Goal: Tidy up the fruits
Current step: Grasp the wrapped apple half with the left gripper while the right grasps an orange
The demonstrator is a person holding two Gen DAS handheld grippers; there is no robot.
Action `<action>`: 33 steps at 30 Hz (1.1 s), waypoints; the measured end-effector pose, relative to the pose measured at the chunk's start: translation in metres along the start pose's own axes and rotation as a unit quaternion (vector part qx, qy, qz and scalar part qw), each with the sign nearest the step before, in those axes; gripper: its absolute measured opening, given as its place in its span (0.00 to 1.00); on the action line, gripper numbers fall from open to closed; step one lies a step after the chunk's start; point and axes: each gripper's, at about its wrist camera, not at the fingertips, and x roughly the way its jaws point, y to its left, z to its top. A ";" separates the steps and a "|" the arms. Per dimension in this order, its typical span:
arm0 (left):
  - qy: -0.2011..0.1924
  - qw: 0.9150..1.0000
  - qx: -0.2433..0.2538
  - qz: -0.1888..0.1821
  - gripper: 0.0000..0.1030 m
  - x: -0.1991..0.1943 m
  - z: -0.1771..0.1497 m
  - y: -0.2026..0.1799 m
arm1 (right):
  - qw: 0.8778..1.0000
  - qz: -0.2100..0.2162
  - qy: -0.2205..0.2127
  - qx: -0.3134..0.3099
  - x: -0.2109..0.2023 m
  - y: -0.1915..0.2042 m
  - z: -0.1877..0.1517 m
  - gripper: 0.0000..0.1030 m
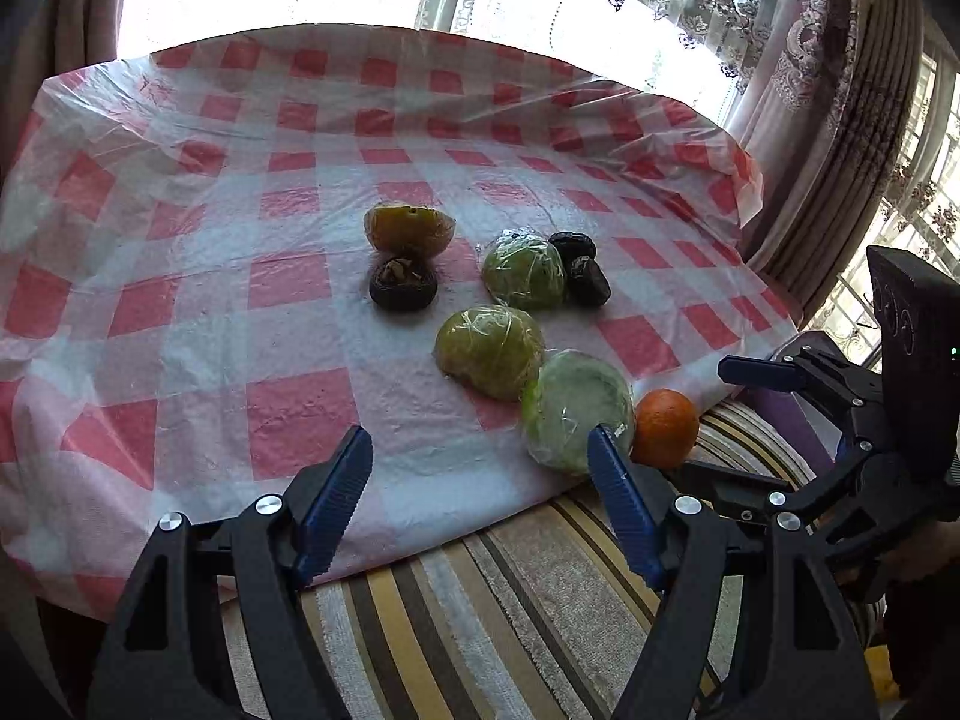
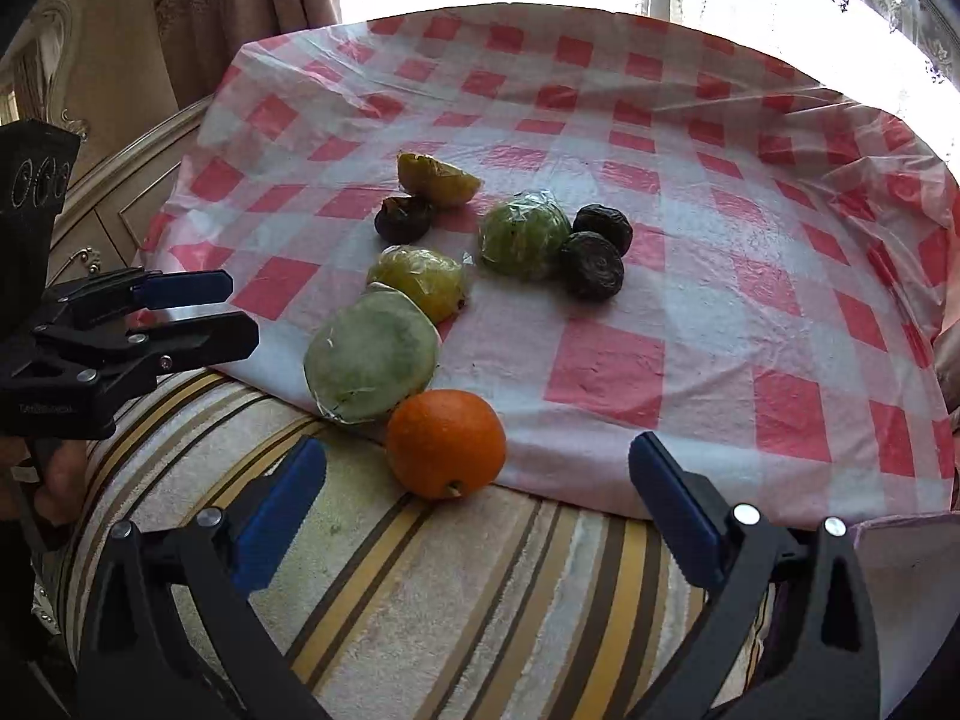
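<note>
An orange (image 2: 445,443) sits at the near edge of the red-checked plastic cloth (image 2: 750,312), just beyond the tips of my right gripper (image 2: 480,449), which stands open around empty air. Behind it lie a film-wrapped pale green fruit (image 2: 372,357), a wrapped yellow-green one (image 2: 417,282) and a wrapped green one (image 2: 523,234). Two dark wrinkled fruits (image 2: 594,264) touch the green one. A yellowish cut fruit (image 2: 438,177) and a third dark fruit (image 2: 402,217) lie farther back. My left gripper (image 1: 480,441) is open with nothing in it, its right fingertip near the pale green fruit (image 1: 576,408).
The cloth covers a surface of striped fabric (image 2: 480,588) that shows bare in front. Curtains (image 1: 840,90) and bright windows stand behind. A carved cabinet (image 2: 120,198) is at the left in the right wrist view. A hand (image 2: 54,480) holds the left gripper's handle.
</note>
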 end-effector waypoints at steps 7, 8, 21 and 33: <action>-0.023 0.999 -0.017 0.019 0.69 0.004 0.024 0.013 | 1.000 0.012 0.012 0.002 0.012 -0.001 0.004 0.82; -0.026 0.999 -0.018 0.021 0.69 0.006 0.029 0.014 | 1.000 0.012 0.013 0.002 0.013 -0.001 0.004 0.82; 0.007 0.998 0.010 0.062 0.71 0.079 0.102 0.029 | 0.999 0.040 0.019 0.000 0.019 -0.001 0.003 0.44; 0.049 0.996 0.029 0.076 0.70 0.126 0.112 0.035 | 0.999 0.042 0.011 0.000 0.018 -0.001 0.000 0.44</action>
